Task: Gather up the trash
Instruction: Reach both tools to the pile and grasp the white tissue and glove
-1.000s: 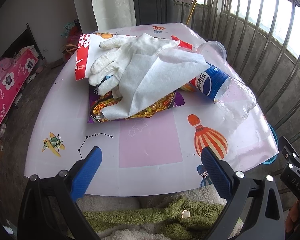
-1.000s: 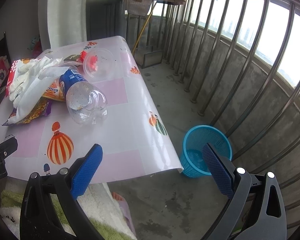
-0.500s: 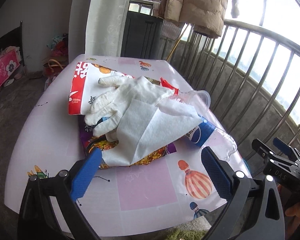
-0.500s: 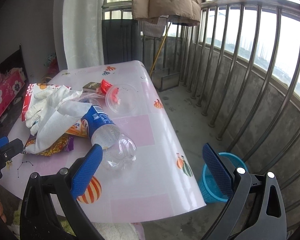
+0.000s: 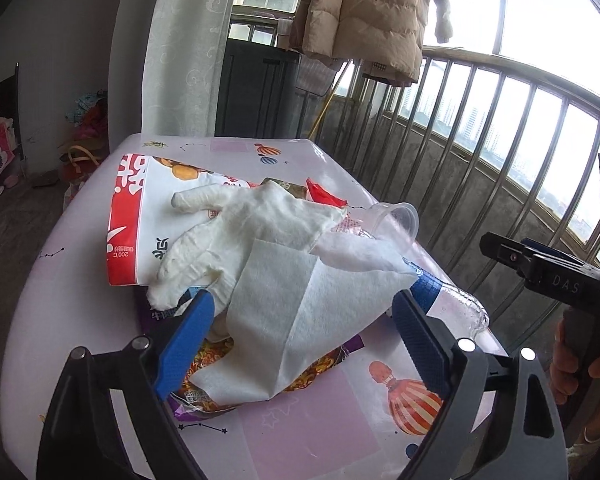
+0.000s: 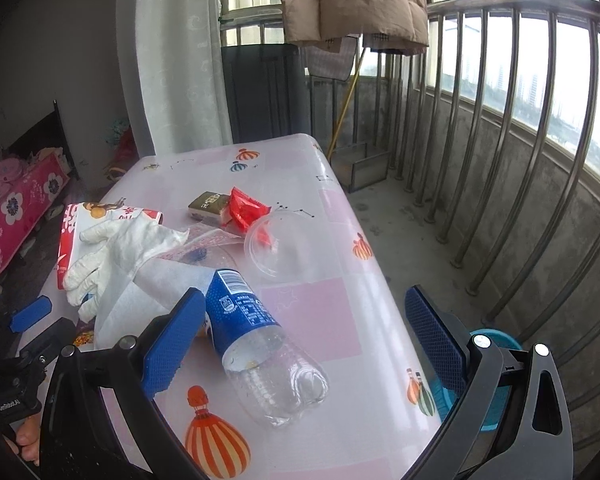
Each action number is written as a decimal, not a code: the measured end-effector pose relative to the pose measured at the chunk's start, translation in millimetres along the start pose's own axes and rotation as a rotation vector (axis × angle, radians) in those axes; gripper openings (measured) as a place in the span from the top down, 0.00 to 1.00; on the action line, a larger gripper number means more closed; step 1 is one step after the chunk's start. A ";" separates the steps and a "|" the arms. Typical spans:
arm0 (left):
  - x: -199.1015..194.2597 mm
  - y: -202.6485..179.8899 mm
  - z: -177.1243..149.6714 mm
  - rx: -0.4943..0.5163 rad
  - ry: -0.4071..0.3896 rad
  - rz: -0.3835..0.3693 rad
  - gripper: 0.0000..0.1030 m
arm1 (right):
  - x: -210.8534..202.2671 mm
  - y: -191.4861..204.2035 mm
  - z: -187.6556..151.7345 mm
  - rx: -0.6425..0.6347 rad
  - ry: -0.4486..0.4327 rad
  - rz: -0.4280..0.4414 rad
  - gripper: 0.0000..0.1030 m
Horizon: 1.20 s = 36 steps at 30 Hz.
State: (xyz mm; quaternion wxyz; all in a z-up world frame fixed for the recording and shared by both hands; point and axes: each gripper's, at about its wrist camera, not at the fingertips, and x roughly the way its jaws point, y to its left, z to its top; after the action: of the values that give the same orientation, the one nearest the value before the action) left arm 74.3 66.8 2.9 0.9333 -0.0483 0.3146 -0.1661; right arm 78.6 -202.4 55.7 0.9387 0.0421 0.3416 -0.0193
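Observation:
A pile of trash lies on the pink balloon-print table (image 5: 308, 436): a white glove (image 5: 236, 236), a white tissue sheet (image 5: 300, 312), a red-and-white snack bag (image 5: 136, 220), a shiny wrapper (image 5: 204, 392), a clear cup (image 6: 280, 240), a red wrapper (image 6: 244, 208) and an empty Pepsi bottle (image 6: 260, 340). My left gripper (image 5: 300, 344) is open, its jaws either side of the tissue, above it. My right gripper (image 6: 304, 336) is open, hovering over the bottle. The blue trash basket (image 6: 496, 396) stands on the floor by the table's right corner, partly hidden by my right finger.
A small tan packet (image 6: 208, 206) lies at the table's far side. A metal railing (image 6: 500, 160) runs along the right. A coat (image 6: 352, 0) hangs at the back, above a dark cabinet (image 6: 264, 92). A curtain (image 6: 176, 60) hangs at the back left.
Both grippers have risen and moved forward over the table. The left now straddles the tissue, the right sits over the bottle. Both stay open; the trash has not moved.

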 end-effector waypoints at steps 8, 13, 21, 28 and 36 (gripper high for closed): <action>27.9 -0.1 -10.3 0.059 0.069 0.032 0.55 | 19.6 16.6 7.6 -0.005 0.056 0.076 0.12; 32.7 9.0 -16.5 0.019 0.103 -0.001 0.78 | 21.4 24.1 11.1 -0.015 0.060 0.078 0.12; 18.9 18.9 -16.3 -0.005 0.067 -0.041 1.00 | 13.6 31.7 14.5 -0.018 0.048 0.087 0.12; -31.3 34.3 -5.9 -0.083 -0.038 -0.087 1.00 | 7.2 36.8 20.4 -0.010 0.026 0.122 0.15; -53.1 74.7 3.8 -0.193 -0.082 0.022 1.00 | 38.9 53.8 35.4 0.089 0.124 0.341 0.29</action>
State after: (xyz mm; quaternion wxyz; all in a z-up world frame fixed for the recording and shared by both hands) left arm 57.8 155.1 21.7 0.9382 -0.1415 0.2910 -0.1228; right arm 134.5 -152.5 61.3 0.9028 0.1419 0.3853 0.1277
